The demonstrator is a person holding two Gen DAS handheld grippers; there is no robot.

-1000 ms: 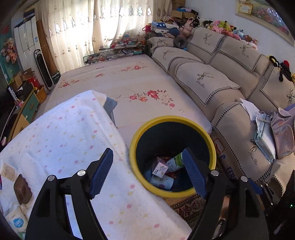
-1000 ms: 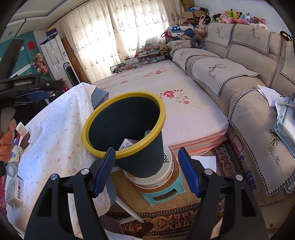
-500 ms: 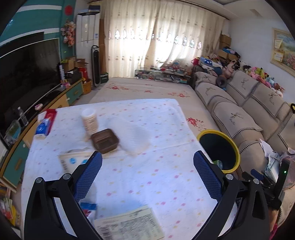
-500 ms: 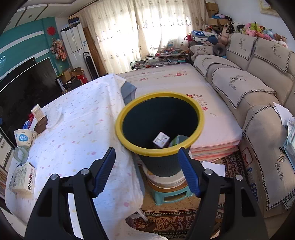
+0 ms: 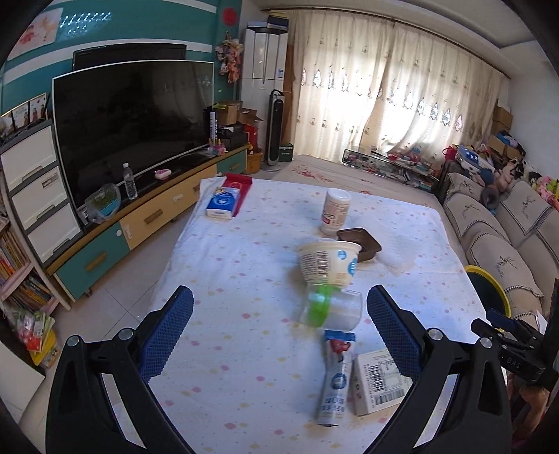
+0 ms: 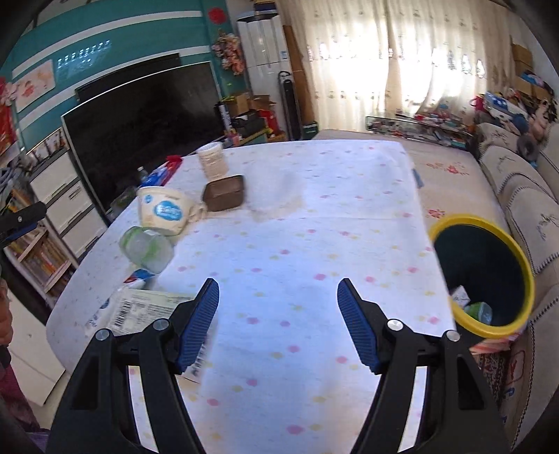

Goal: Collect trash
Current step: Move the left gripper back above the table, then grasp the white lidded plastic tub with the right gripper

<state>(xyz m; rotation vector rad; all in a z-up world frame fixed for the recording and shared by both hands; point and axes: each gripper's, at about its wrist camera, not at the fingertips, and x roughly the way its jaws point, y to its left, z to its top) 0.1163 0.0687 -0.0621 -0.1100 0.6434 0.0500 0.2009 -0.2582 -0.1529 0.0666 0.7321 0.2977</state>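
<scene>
Your table (image 5: 244,349) carries all the remaining trash, and the bin (image 6: 484,276) with its yellow rim stands just off the table's sofa-side edge, so plan each carry toward that side. Your left gripper (image 5: 279,326) hangs wide open and empty over the table; its jaws have just been opening. Drop it around the clear cup (image 5: 330,309) lying just before the tub (image 5: 328,260), squeezing gently because thin plastic may buckle. Keep your right gripper (image 6: 278,323), open and empty, free for the carton (image 6: 146,309).

Teal wall (image 5: 146,24) with white stripes behind a large dark television (image 5: 132,118) on a low teal-and-yellow cabinet (image 5: 153,216). Sunlit cream curtains (image 5: 394,104) across the far window; beige sofa (image 5: 503,223) along the right; pale tiled floor (image 5: 132,265).
</scene>
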